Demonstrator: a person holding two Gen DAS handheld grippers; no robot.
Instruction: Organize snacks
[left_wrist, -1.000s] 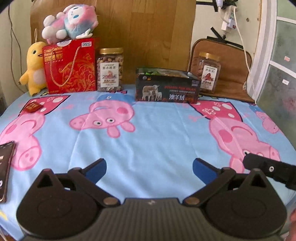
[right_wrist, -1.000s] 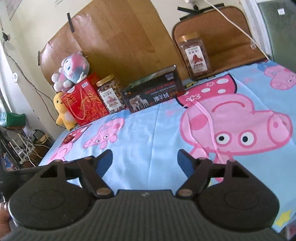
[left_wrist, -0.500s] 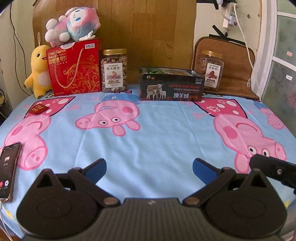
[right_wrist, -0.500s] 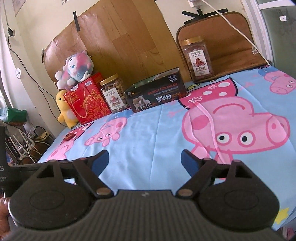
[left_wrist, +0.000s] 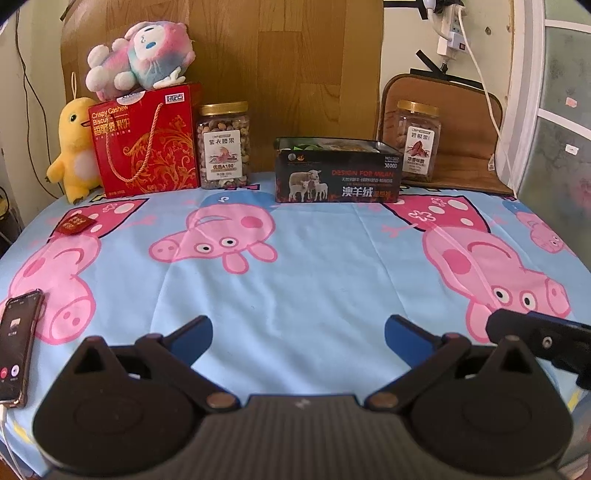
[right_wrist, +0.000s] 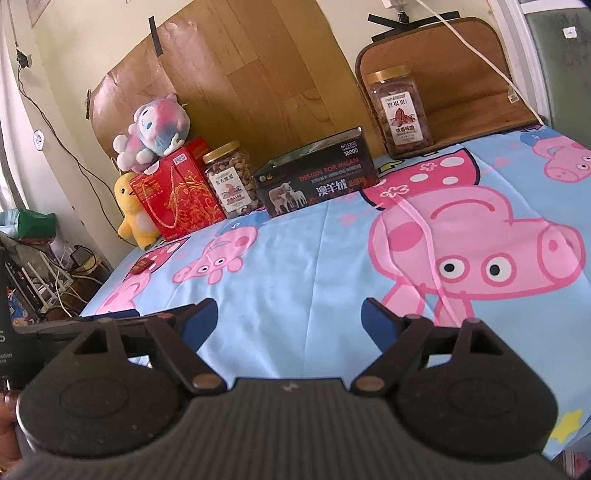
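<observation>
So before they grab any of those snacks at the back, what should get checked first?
1. Left gripper jaws open, nothing between: ok.
2. Right gripper jaws open, just widened, nothing between: ok.
3. Both nut jars upright, lids on: ok.
4. Black box open on top: ok; room left inside: cannot tell.
5. Phone lies at the left edge, away from the snacks: ok.

A yellow duck plush (left_wrist: 74, 155) stands at the far left of my tabletop, whose blue cartoon-pig cloth (left_wrist: 314, 280) covers it. A pink-and-blue plush (left_wrist: 142, 61) lies higher up beside the duck. A phone (left_wrist: 16, 341) with its screen lit rests near the left edge. A wooden board (left_wrist: 280, 70) leans on the wall behind, and a brown cushion (left_wrist: 469, 140) sits far right under a white cable (left_wrist: 484, 81).
</observation>
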